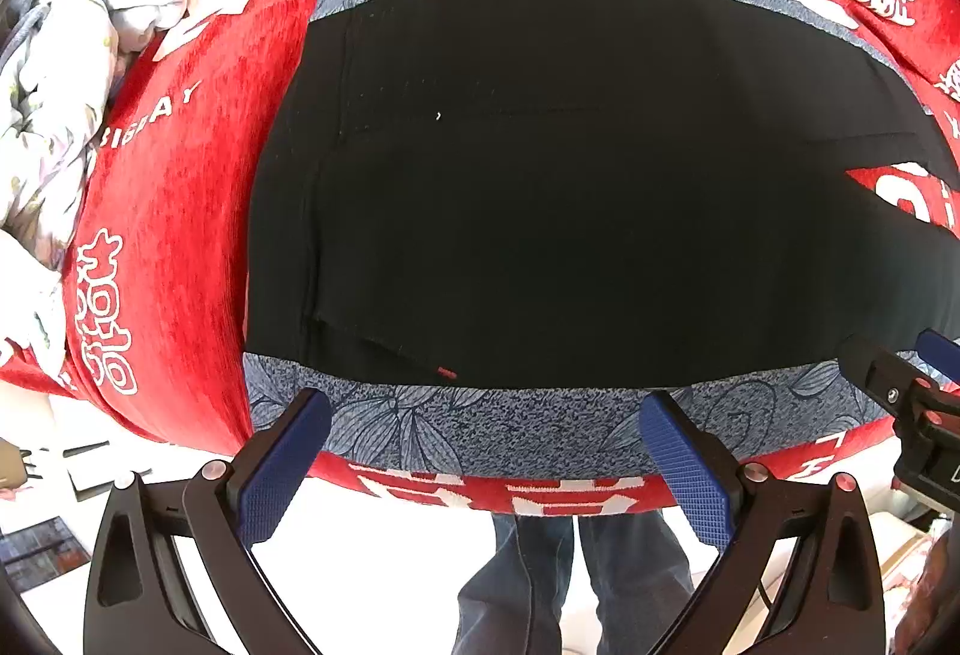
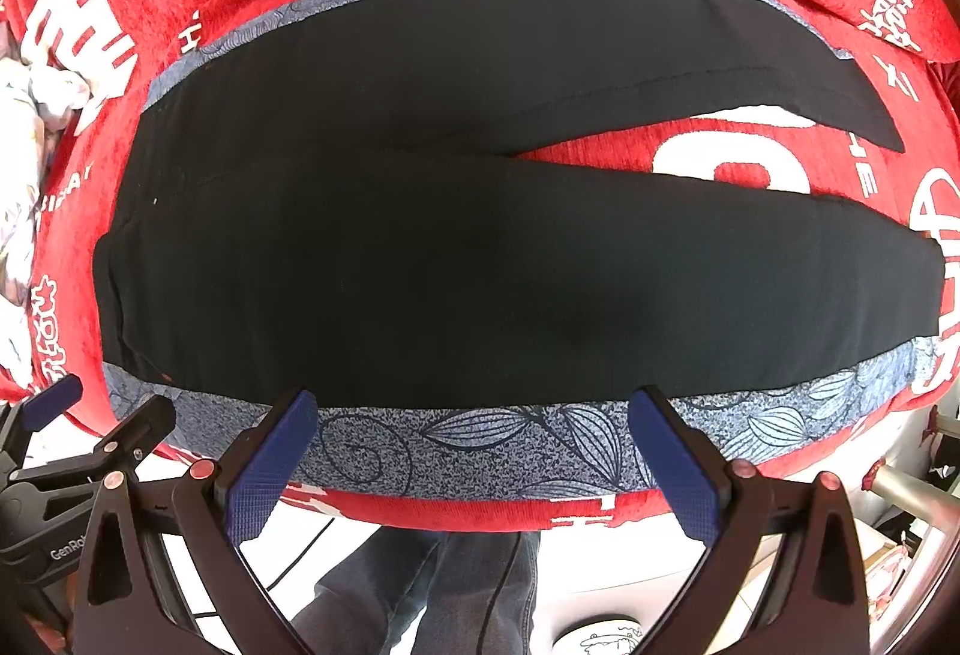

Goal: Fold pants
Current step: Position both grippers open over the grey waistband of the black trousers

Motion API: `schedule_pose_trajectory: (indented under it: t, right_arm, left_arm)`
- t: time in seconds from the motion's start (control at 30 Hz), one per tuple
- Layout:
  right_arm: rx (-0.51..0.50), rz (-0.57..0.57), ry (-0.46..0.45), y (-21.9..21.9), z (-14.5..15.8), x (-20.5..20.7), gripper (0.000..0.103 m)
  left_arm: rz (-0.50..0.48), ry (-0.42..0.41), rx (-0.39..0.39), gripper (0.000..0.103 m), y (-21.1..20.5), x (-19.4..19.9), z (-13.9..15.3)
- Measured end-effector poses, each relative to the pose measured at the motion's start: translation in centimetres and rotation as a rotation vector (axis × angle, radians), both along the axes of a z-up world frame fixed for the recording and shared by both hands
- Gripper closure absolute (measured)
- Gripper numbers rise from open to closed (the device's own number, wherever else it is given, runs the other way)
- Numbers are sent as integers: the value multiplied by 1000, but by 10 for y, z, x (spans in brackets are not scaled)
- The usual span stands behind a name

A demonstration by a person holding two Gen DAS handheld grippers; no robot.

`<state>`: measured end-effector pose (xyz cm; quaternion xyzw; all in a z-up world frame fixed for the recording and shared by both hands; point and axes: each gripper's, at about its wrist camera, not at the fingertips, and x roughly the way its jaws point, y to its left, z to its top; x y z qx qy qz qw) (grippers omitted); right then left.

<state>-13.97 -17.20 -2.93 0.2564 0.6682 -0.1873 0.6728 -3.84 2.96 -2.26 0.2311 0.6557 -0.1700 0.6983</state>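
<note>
1. Black pants (image 2: pixel 420 247) lie flat just ahead of both grippers, one pair, with the waist end toward the left gripper's side and the two legs running off past the right gripper.
2. Two legs can be counted in the right wrist view; they split apart ahead and to the right of that gripper, with red showing in the gap between them.
3. Under the pants lies a blue-grey mat (image 2: pixel 492 451) printed with leaves and swirls; its strip shows right in front of both grippers' fingertips and again along the far side of the pants.
4. Left gripper (image 1: pixel 489 421) is spread wide with nothing between its blue pads, tips over the mat's near strip.
5. Right gripper (image 2: pixel 474 418) is likewise wide apart and empty, tips over the same strip; "GenRo" can be read on the left gripper's body where it shows at the lower left of the right wrist view.
6. Beneath it all is a red cloth (image 1: pixel 180 211) with white print: partly readable letters like "BIGDAY", a lone "H", and large characters.
7. Far left of the left gripper sits a crumpled pale floral fabric (image 1: pixel 54 72).
8. Below both grippers stand the person's legs (image 1: pixel 570 583) in blue jeans.
</note>
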Motion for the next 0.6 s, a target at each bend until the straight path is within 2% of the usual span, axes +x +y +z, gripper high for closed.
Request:
schedule_pose_trajectory:
  t: [0.6]
  right_arm:
    - [13, -10, 5, 8, -7, -2, 0]
  left_arm:
    - [8, 4, -8, 0, 13, 3, -6]
